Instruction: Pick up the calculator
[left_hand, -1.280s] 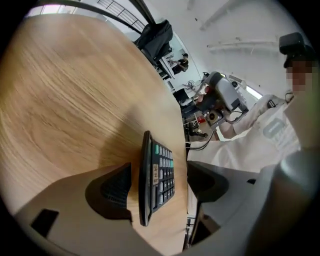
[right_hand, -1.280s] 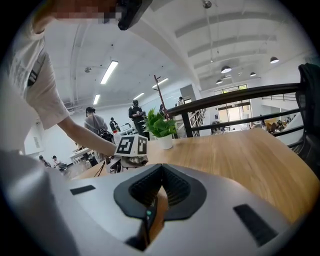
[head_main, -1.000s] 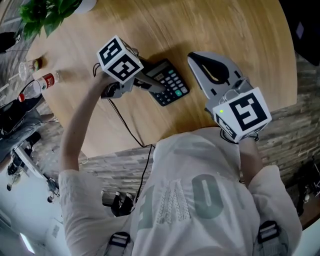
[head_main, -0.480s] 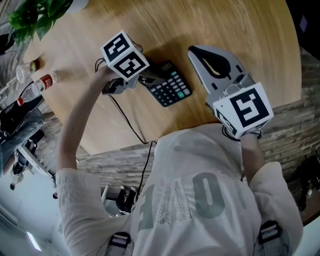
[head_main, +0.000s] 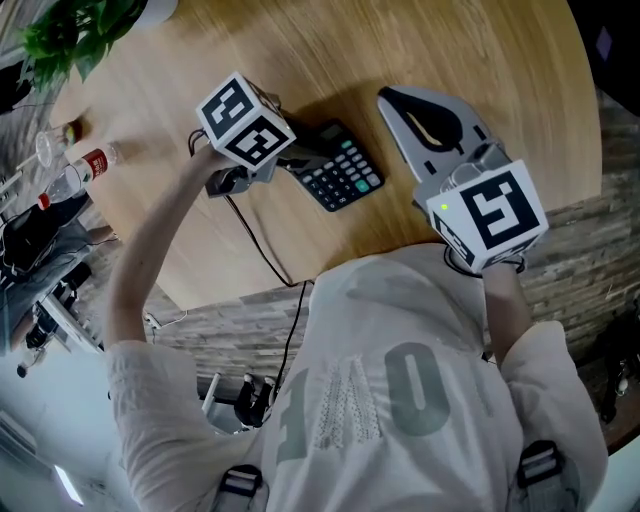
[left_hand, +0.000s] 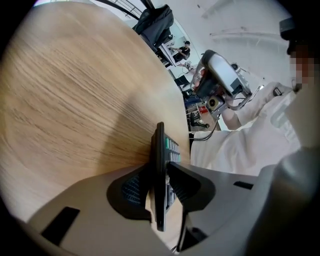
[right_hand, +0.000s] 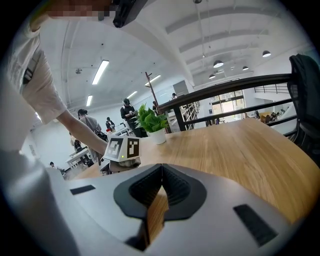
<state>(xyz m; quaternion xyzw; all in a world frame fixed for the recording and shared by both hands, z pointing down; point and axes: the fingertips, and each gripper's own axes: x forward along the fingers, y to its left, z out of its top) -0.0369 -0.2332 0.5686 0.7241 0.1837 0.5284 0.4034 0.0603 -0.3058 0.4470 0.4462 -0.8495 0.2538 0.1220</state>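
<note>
A black calculator (head_main: 342, 173) with grey and green keys lies on the round wooden table (head_main: 480, 60). My left gripper (head_main: 310, 158) is shut on its left end. In the left gripper view the calculator (left_hand: 160, 155) shows edge-on, with both pads pressed on its faces and my left gripper (left_hand: 160, 186) clamped around it. Whether it has left the wood I cannot tell. My right gripper (head_main: 395, 102) hovers to the right of the calculator, apart from it. In the right gripper view my right gripper (right_hand: 160, 170) has its jaws together with nothing between them.
A potted plant (head_main: 75, 28) stands at the table's far left. Bottles (head_main: 80, 165) sit on a bench beyond the edge. A black cable (head_main: 258, 255) hangs off the near edge. Seen from the right gripper are a dark railing (right_hand: 235, 85) and several people behind the table.
The left gripper's jaws, wide around the calculator's left end a second ago, have closed onto it. The right gripper has stayed put.
</note>
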